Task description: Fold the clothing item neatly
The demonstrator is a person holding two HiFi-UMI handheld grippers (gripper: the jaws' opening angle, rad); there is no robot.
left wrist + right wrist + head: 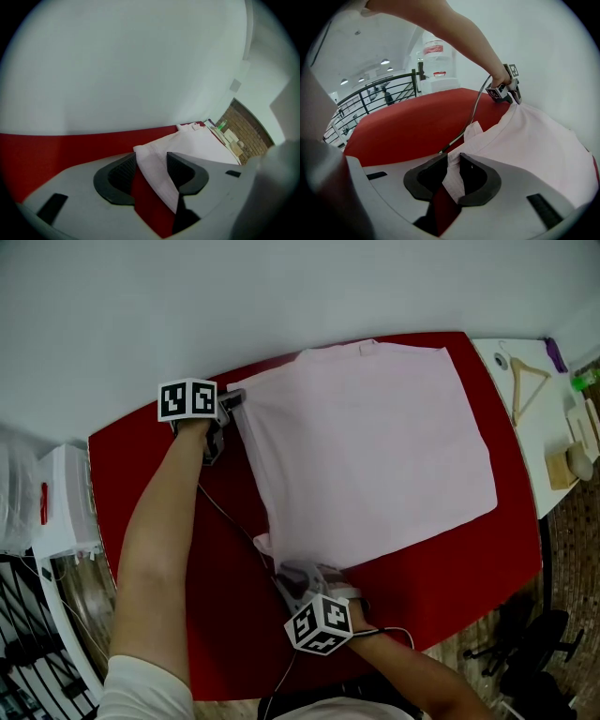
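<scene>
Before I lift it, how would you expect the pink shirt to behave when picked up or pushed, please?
Probably floppy: the pink shirt lies flat, and its corner folds limply where the right tongs pinch it. Likely light, since the cloth looks thin. Pushed, it would probably bunch: its near corner looks rumpled.

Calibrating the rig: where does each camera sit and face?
Head view: on the person's head, looking down at the pale pink cloth garment on the red table; left gripper, right gripper and forearms show.
Left gripper view: on that gripper, facing the white wall; jaws apart around the garment's edge.
Right gripper view: on that gripper, facing the left forearm; jaws pinch a corner.
Shared: garment and table in all.
</scene>
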